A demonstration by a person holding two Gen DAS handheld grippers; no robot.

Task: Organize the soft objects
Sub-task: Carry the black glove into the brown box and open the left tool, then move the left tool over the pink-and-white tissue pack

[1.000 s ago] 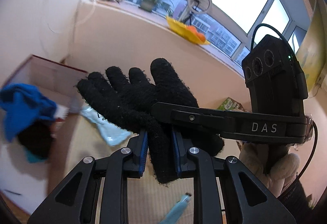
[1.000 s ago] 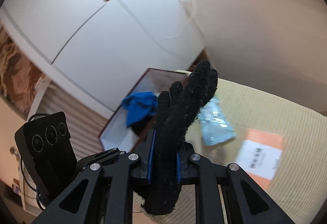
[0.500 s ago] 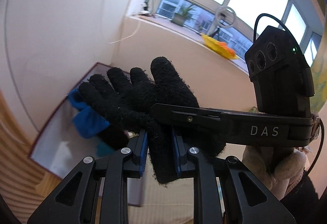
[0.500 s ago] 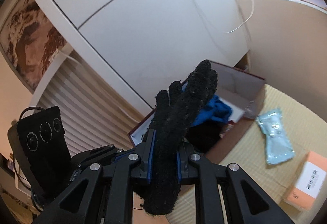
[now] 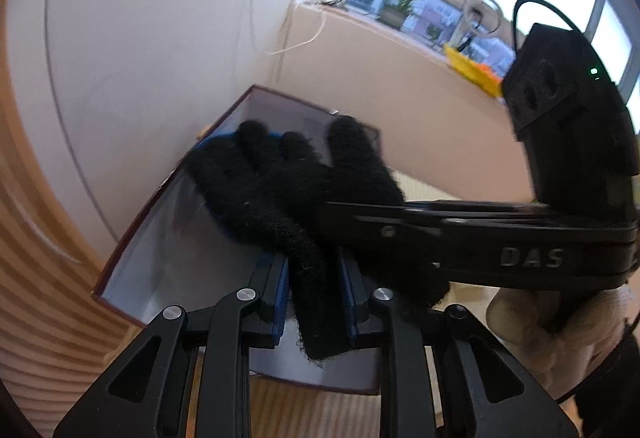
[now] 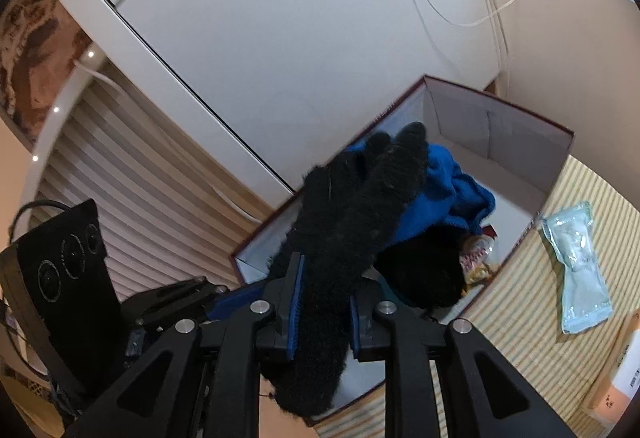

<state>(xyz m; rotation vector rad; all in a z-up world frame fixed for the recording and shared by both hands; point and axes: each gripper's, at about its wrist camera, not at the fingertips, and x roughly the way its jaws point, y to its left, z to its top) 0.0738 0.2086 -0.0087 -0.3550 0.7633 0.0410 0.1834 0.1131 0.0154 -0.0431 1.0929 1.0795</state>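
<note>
A fuzzy black glove [image 5: 288, 190] hangs over an open maroon-edged box [image 5: 168, 238], fingers spread toward its far wall. My left gripper [image 5: 314, 270] has the glove's cuff between its blue pads; the jaws are opening, the pads still touching the fabric. From the right, the right gripper's fingers [image 5: 380, 222] reach across the glove's edge. In the right wrist view the glove [image 6: 360, 206] stands edge-on between the pads of my right gripper [image 6: 324, 290], whose jaws are also opening. Below it in the box [image 6: 500, 134] lie a blue cloth [image 6: 452, 194] and a dark item [image 6: 420, 274].
White cupboard doors and a slatted wooden panel stand behind the box. A pale blue packet [image 6: 580, 262] and an orange-labelled carton [image 6: 624, 366] lie on the striped surface right of the box. A snack packet [image 6: 476, 254] sits inside it. A person's gloved hand [image 5: 560, 330] grips the right tool.
Both grippers carried the glove leftward and down; it was beside the box and is now over it. The pads stand slightly wider apart than before.
</note>
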